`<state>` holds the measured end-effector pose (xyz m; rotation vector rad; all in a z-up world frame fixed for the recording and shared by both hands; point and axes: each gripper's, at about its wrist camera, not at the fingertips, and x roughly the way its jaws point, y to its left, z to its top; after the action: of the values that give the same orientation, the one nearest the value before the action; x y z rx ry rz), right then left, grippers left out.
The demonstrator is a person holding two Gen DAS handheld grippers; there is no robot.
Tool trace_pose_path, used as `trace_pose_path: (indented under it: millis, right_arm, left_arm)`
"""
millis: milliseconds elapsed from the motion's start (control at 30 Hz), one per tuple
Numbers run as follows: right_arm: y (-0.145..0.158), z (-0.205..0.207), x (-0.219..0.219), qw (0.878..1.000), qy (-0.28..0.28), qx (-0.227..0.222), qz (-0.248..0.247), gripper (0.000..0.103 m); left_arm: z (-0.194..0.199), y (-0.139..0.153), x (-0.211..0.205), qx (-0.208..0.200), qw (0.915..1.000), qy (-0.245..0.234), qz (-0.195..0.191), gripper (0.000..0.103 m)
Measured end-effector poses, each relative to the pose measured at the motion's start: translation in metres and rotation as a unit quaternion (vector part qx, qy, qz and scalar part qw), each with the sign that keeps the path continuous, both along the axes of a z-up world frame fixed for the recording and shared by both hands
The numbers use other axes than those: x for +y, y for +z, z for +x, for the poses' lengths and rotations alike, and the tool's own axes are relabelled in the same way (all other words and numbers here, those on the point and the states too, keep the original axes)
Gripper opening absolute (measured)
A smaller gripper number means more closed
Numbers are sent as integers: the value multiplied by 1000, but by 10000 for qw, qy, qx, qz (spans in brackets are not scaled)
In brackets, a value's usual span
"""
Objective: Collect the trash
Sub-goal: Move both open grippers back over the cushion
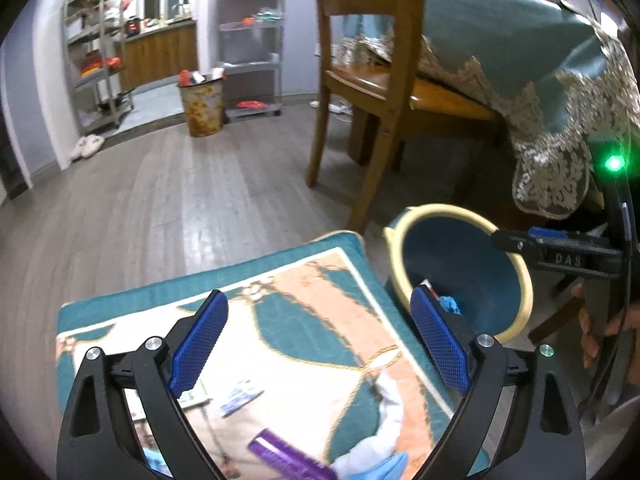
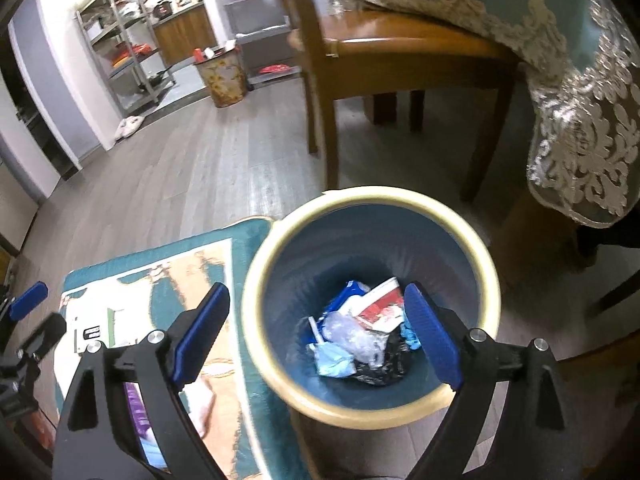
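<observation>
Left gripper point(image 1: 320, 344) over the patterned mat point(image 1: 304, 280), jaws spread wide, nothing between them. Right gripper point(image 2: 316, 336) above the cream-rimmed blue bin point(image 2: 372, 208), jaws spread and empty. Trash point(image 2: 360, 336) lies at the bin's bottom; a purple wrapper point(image 1: 288, 460) and white tissue point(image 1: 384, 412) lie on the mat's near edge.

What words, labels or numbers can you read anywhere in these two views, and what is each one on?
"DAS": raised letters on the black body of the right hand-held gripper, seen from the left wrist.
Paper cards on the mat: print too blurred.
Red-and-white wrapper in the bin: unreadable.
</observation>
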<state>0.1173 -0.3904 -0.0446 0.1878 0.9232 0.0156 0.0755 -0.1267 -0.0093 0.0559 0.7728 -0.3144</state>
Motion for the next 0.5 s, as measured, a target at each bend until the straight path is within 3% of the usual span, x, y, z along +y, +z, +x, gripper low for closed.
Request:
trace_pose_path:
  millis: [367, 500]
  right_arm:
    - [-11, -8, 60, 9980, 601, 192, 72, 90]
    - [-14, -12, 80, 9966, 791, 242, 10, 90]
  left_arm:
    - [-23, 9, 88, -92, 9970, 653, 403, 92]
    - [-36, 7, 128, -52, 9935, 1093, 302, 93]
